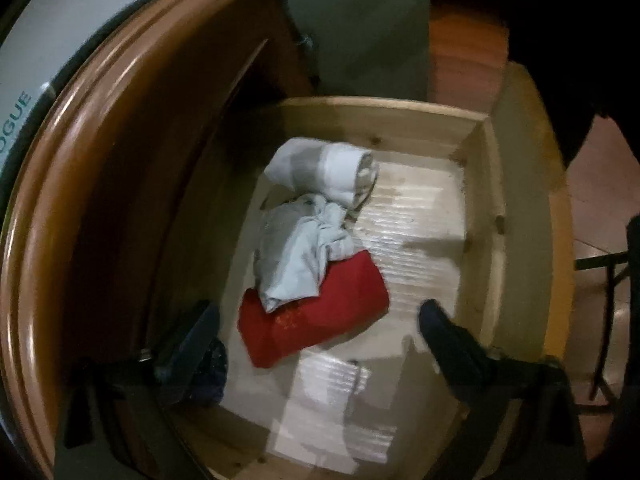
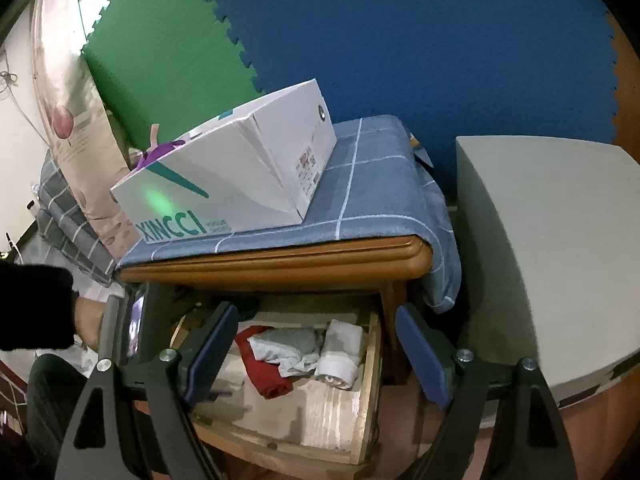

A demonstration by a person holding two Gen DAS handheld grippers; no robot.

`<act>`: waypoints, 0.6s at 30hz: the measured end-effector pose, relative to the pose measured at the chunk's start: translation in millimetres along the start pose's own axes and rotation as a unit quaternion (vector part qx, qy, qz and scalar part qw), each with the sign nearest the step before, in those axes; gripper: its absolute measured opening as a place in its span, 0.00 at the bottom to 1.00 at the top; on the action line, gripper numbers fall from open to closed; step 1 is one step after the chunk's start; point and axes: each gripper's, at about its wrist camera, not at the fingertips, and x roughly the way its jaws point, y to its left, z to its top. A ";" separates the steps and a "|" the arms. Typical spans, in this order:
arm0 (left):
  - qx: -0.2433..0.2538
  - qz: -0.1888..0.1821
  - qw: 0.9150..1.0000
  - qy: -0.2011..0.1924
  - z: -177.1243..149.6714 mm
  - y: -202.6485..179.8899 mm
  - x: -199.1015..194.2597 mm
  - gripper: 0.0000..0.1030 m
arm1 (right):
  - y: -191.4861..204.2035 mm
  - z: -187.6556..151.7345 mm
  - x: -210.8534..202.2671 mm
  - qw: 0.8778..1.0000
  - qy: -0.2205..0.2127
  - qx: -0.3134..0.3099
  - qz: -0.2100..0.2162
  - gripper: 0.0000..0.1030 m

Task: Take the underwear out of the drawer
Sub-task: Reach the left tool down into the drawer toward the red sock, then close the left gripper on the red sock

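The pale wooden drawer [image 1: 486,184] stands pulled open under a brown table. Inside lie a folded red garment [image 1: 320,320], a crumpled light grey garment [image 1: 292,256] on top of it, and a rolled white and grey garment [image 1: 332,170] behind. My left gripper [image 1: 316,332] is open, its fingers either side of the red garment, just above it. My right gripper [image 2: 316,354] is open and empty, held back in front of the drawer [image 2: 372,364]; the red garment [image 2: 266,372], grey garment [image 2: 286,344] and white roll [image 2: 340,354] show between its fingers.
A white XINCCI box [image 2: 236,172] sits on a blue checked cloth [image 2: 372,184] over the brown table edge [image 2: 280,256]. A grey cabinet [image 2: 540,240] stands to the right. Blue and green foam mats cover the wall. A dark item [image 1: 210,372] lies at the drawer's near left.
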 end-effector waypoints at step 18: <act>0.127 0.076 0.986 0.072 -16.1 -14.5 86.2 0.76 | 11.6 -3.4 17.5 0.999 0.025 -0.021 0.002 0.81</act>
